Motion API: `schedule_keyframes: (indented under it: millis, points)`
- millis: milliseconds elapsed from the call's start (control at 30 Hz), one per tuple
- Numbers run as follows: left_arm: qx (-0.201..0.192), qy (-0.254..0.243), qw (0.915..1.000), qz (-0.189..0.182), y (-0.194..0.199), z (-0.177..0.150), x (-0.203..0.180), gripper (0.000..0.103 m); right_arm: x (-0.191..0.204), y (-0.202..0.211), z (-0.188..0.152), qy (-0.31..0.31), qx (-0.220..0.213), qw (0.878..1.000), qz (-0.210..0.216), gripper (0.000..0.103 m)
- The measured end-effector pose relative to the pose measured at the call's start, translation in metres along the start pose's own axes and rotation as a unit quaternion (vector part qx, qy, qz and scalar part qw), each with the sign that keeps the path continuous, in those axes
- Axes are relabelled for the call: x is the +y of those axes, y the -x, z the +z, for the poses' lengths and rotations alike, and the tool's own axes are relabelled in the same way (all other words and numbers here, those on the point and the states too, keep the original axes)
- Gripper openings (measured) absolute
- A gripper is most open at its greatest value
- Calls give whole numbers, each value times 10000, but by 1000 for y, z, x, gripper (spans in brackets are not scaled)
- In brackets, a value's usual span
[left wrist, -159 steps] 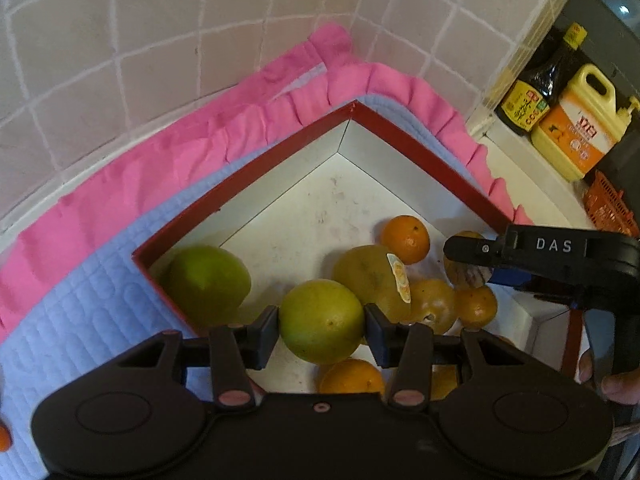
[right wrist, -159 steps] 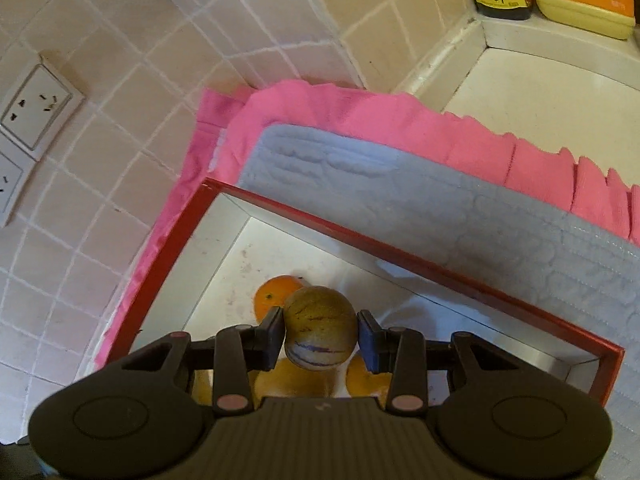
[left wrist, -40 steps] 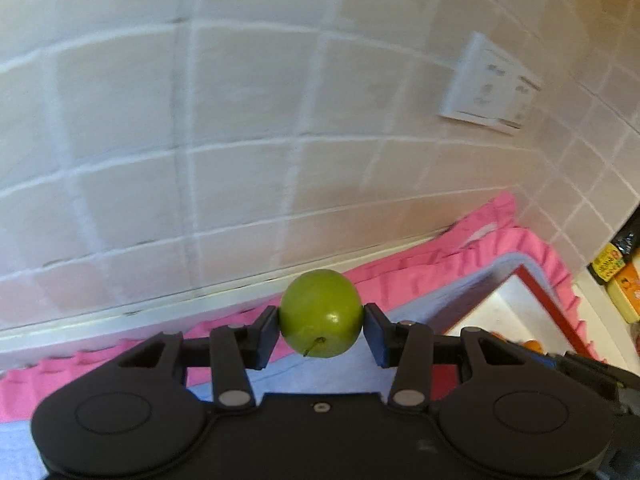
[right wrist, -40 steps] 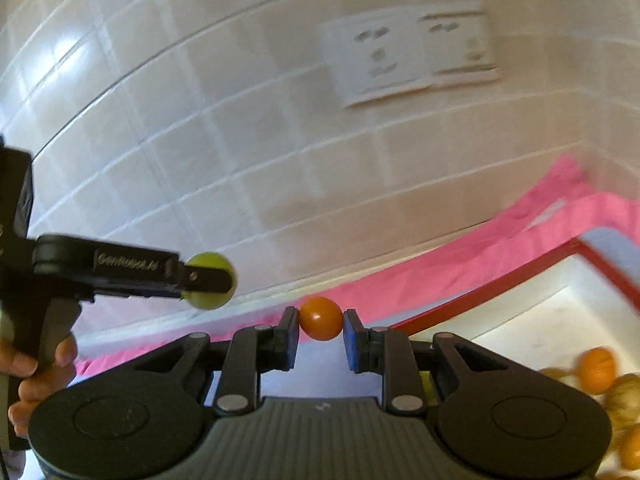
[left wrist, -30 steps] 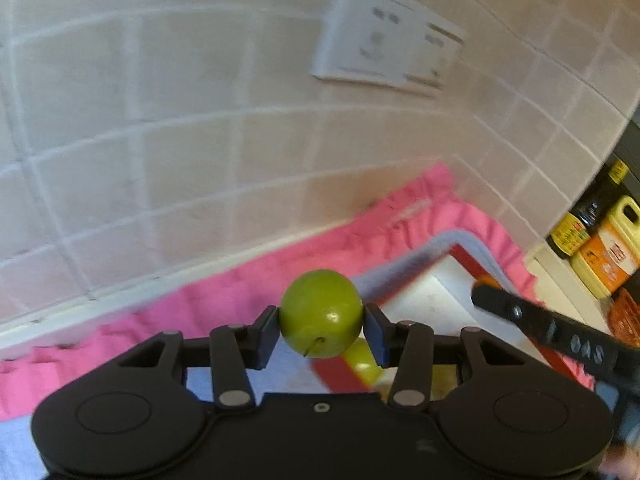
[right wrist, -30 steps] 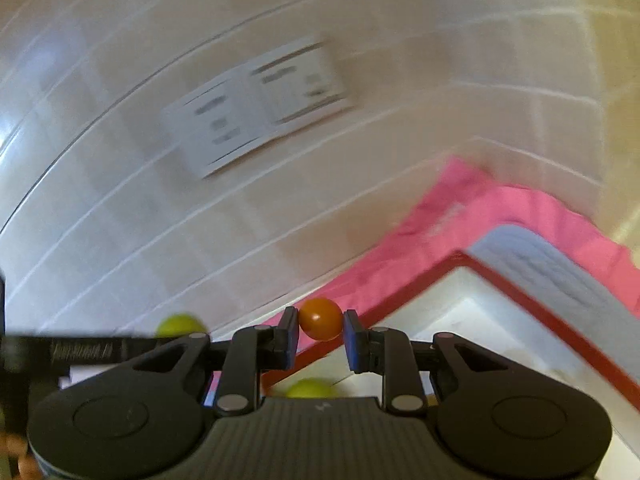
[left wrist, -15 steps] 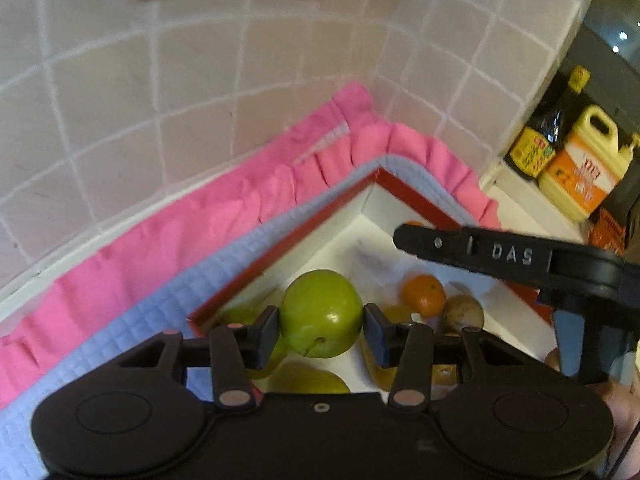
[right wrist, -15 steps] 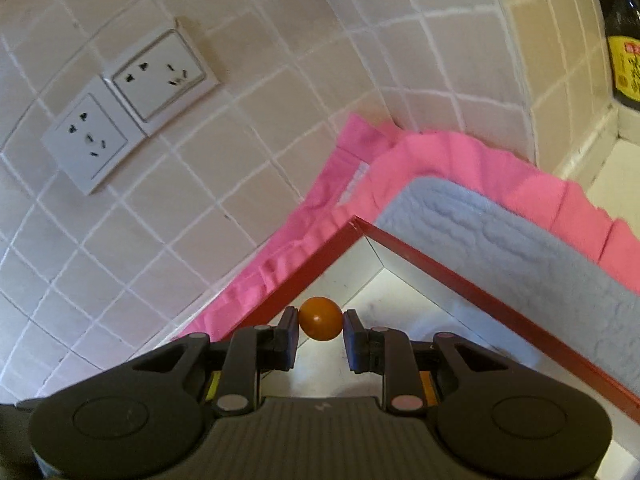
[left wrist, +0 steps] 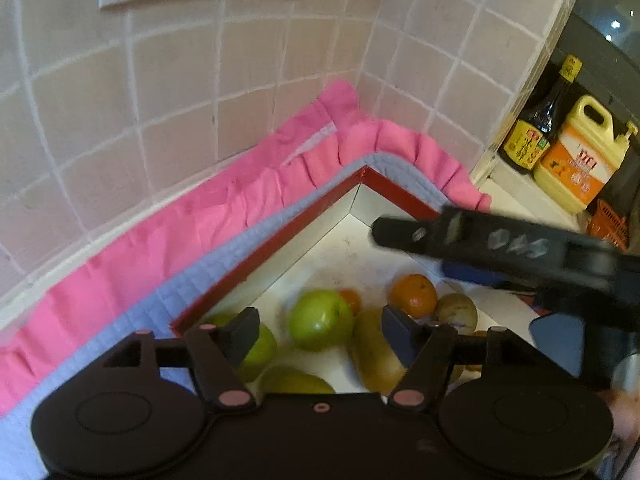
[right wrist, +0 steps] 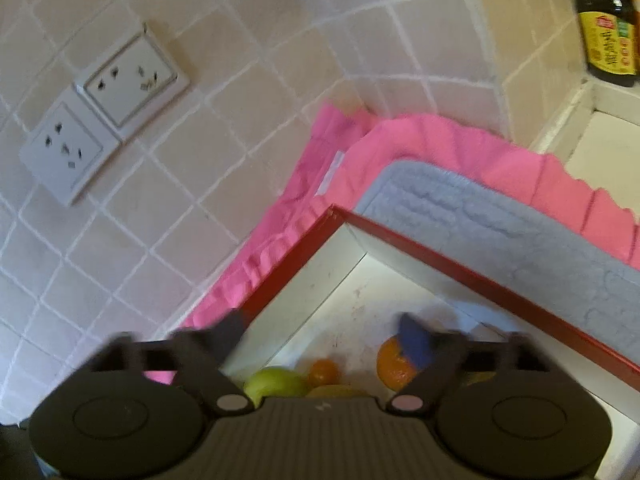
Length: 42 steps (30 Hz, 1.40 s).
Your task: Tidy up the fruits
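A red-rimmed white box (left wrist: 280,240) holds several fruits. My left gripper (left wrist: 320,332) is open and empty above it. A green apple (left wrist: 322,320) lies in the box below the open jaws, with a small orange (left wrist: 352,299) behind it, a bigger orange (left wrist: 414,295) to the right, a brownish round fruit (left wrist: 456,313), a yellow-green pear (left wrist: 376,354) and another green fruit (left wrist: 260,350). My right gripper (right wrist: 324,340) is open and empty over the same box (right wrist: 440,264); the small orange (right wrist: 323,372), a green fruit (right wrist: 276,386) and the bigger orange (right wrist: 394,362) lie below it. The right gripper also shows in the left wrist view (left wrist: 500,240).
The box sits on a grey quilted mat (left wrist: 168,296) over a pink cloth (left wrist: 160,232) in a tiled wall corner. Wall sockets (right wrist: 104,108) are on the left wall. A dark sauce bottle (left wrist: 540,124) and a yellow jug (left wrist: 580,160) stand on the counter to the right.
Both grippers have opened over the box. The green apple has dropped from the left gripper and the small orange from the right gripper; both now lie in the box.
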State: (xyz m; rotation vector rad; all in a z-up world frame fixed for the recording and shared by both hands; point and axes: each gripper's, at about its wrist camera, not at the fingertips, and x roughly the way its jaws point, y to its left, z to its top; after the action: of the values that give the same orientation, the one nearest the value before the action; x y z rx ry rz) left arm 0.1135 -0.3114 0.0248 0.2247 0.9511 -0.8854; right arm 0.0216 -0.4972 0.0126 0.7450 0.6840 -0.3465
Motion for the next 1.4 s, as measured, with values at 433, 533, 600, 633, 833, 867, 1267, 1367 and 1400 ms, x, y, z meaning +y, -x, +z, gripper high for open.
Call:
schedule_keyframes:
  millis: [433, 533, 600, 633, 833, 867, 1267, 1367, 1400]
  points:
    - [-8, -352, 9939, 1043, 79, -12, -6, 80, 30, 93, -9, 529, 599, 9883, -1296, 98]
    - [-62, -379, 9938, 1040, 100, -30, -14, 81, 39, 118, -35, 817, 613, 9838, -1474, 98]
    - [-104, -445, 9933, 1063, 109, -42, -22, 81, 42, 133, -54, 877, 624, 9825, -1521, 98]
    - [-93, -460, 9932, 1067, 113, -49, -26, 81, 43, 138, -62, 892, 618, 9822, -1535, 98]
    - [-9, -423, 9936, 1052, 121, -90, -45, 81, 45, 160, -108, 1004, 698, 9804, -1546, 98]
    - [10, -427, 9932, 1085, 121, -96, -48, 81, 45, 160, -114, 1016, 742, 9801, -1535, 98]
    - [62, -355, 9893, 1414, 129, -139, -55, 81, 44, 163, -154, 1209, 942, 9716, -1805, 98]
    - [47, -347, 9887, 1455, 130, -141, -56, 81, 44, 163, -155, 1277, 964, 9704, -1809, 98]
    - [48, -341, 9886, 1468, 131, -141, -55, 81, 45, 163, -155, 1281, 961, 9707, -1791, 98]
